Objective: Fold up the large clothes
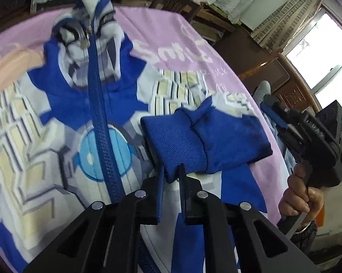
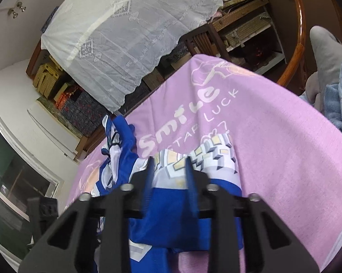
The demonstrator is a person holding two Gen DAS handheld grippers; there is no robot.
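Observation:
A blue and white zip jacket (image 1: 57,118) lies front up on a pink printed cloth (image 1: 171,29), its zipper (image 1: 100,104) closed. One sleeve is folded across the chest, ending in a blue ribbed cuff (image 1: 173,141). My left gripper (image 1: 172,175) is shut on the near edge of that cuff. In the right wrist view my right gripper (image 2: 169,170) is closed over the sleeve (image 2: 168,195) where white patterned fabric meets blue, with cloth filling the gap between the fingers. The left wrist view shows that right gripper (image 1: 267,104) at the sleeve's far end, held by a hand (image 1: 300,195).
The pink cloth (image 2: 284,147) hangs over the table's edges. Grey and light-blue soft fabrics (image 2: 337,95) are piled at its right side. Beyond stand furniture under a white lace cover (image 2: 125,41), wooden shelves (image 2: 246,29) and a bright window (image 1: 319,45).

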